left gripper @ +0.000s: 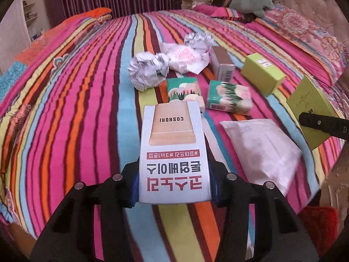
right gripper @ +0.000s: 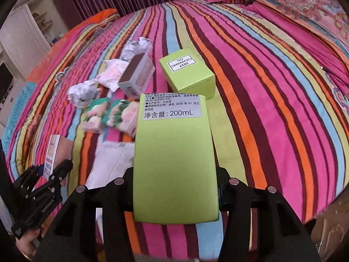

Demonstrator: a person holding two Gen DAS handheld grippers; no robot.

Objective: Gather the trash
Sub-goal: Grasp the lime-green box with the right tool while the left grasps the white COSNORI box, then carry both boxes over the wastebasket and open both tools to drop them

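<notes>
Both hand-held grippers clamped: left hand-held gripper (left gripper: pixel 174 187) on Cosnori box (left gripper: pixel 173 150), right hand-held gripper (right gripper: pixel 175 193) on green box (right gripper: pixel 174 157). Risk: thin card may crush/slip w/ end-only grip.

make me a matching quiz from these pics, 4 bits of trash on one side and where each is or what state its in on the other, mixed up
Things:
1. COSNORI box
2. 200mL green box
3. DEEP CLEANSING OIL box
4. paper ball

States:
A. crumpled, lying on the bed
B. held in the right tongs
C. lying free on the bed, label up
D. held in the left tongs

Pairs: 1-D, 2-B, 3-C, 4-A
</notes>
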